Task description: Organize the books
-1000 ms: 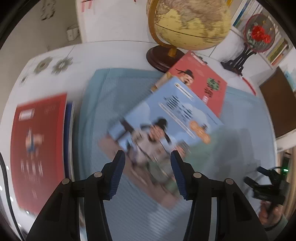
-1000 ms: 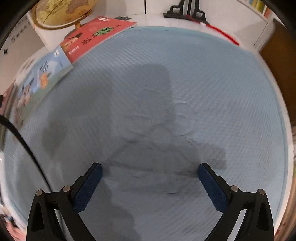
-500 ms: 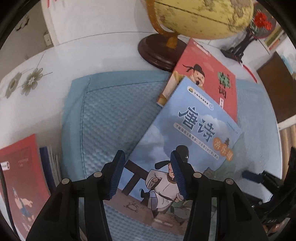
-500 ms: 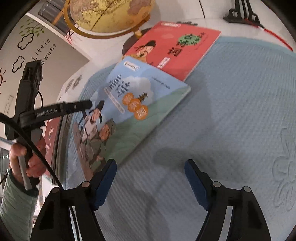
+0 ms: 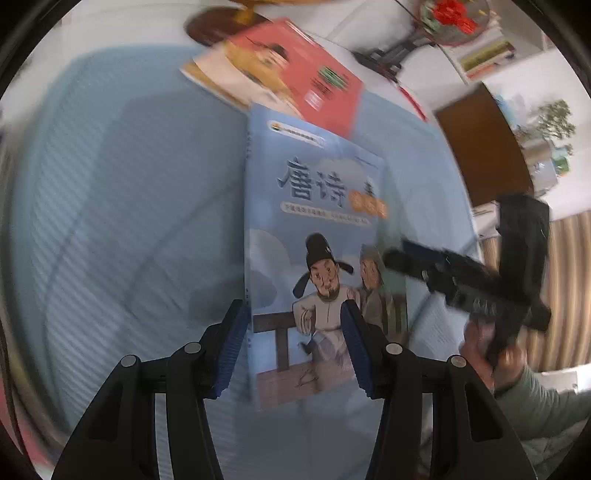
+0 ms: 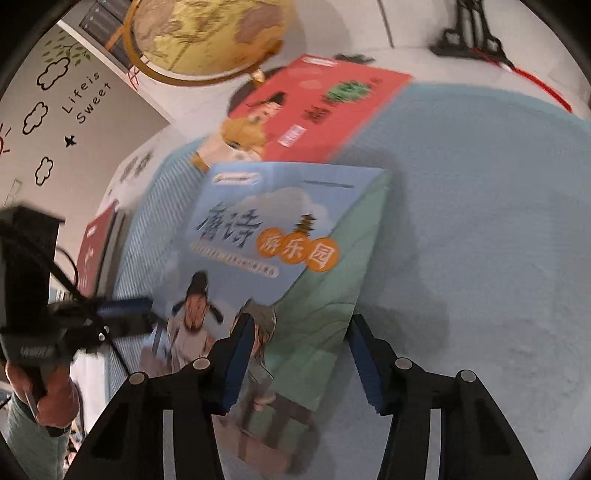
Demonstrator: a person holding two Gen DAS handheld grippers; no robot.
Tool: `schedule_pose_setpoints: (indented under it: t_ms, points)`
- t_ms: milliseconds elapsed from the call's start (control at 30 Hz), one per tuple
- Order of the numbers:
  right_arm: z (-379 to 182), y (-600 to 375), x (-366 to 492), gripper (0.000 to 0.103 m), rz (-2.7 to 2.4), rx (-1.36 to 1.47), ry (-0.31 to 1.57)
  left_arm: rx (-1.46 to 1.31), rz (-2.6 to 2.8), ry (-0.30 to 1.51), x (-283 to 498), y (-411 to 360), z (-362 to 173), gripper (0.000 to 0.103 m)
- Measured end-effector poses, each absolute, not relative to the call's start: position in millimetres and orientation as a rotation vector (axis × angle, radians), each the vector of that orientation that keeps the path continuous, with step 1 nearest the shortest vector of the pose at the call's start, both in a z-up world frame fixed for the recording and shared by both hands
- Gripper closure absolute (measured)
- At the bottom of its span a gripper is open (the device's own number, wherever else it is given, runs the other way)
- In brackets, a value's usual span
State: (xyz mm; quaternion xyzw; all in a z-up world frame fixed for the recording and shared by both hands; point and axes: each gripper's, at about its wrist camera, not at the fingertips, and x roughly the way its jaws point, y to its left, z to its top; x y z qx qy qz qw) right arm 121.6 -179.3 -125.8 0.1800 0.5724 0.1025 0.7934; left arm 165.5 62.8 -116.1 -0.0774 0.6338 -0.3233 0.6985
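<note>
A blue picture book (image 5: 314, 236) lies on the light blue mat (image 5: 122, 206), overlapping a red book (image 5: 291, 74) behind it. My left gripper (image 5: 293, 343) is open, its fingers straddling the blue book's near left corner. My right gripper (image 6: 301, 354) is open over the book's near right part (image 6: 280, 258). Each gripper shows in the other's view: the right one in the left wrist view (image 5: 461, 273) at the book's right edge, the left one in the right wrist view (image 6: 92, 314) at its left edge. The red book (image 6: 325, 107) lies beyond.
A globe (image 6: 207, 37) on a wooden base stands behind the red book. A stack of red and blue books (image 6: 99, 251) lies at the mat's left. A black ornament stand (image 6: 469, 33) with a red cord is at the back right. A brown cabinet (image 5: 484, 147) is on the right.
Both grippers have closed in on the blue book, the left from its left side, the right from its right. Both stay open. The books have not moved.
</note>
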Motion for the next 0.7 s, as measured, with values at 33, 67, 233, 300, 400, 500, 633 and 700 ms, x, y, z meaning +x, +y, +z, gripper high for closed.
schedule_pose_setpoints:
  t_ms: [33, 67, 233, 300, 400, 500, 633, 700]
  points:
    - [-126, -184, 115, 0.051, 0.236, 0.397, 1.233, -0.169, -0.687, 1.397, 154, 61, -117, 0.054]
    - [-126, -188, 107, 0.051, 0.243, 0.393, 1.239, -0.166, -0.638, 1.383, 143, 60, -118, 0.054]
    - [-127, -179, 72, 0.051, 0.258, 0.298, 1.248, -0.311, -0.527, 1.334, 120, 68, -124, 0.055]
    - [-128, -168, 64, 0.05, 0.23, 0.244, 1.231, -0.347, -0.525, 1.327, 117, 67, -125, 0.056]
    - [-127, -162, 60, 0.049, 0.218, 0.239, 1.214, -0.362, -0.557, 1.337, 111, 58, -127, 0.06]
    - [-128, -171, 59, 0.049, 0.212, 0.271, 1.207, -0.493, -0.635, 1.294, 104, 67, -115, 0.06]
    - [-134, -190, 58, 0.049, 0.267, 0.417, 1.206, -0.657, -0.728, 1.215, 96, 73, -100, 0.064]
    - [-134, -191, 57, 0.049, 0.269, 0.442, 1.198, -0.612, -0.701, 1.22, 96, 65, -103, 0.065]
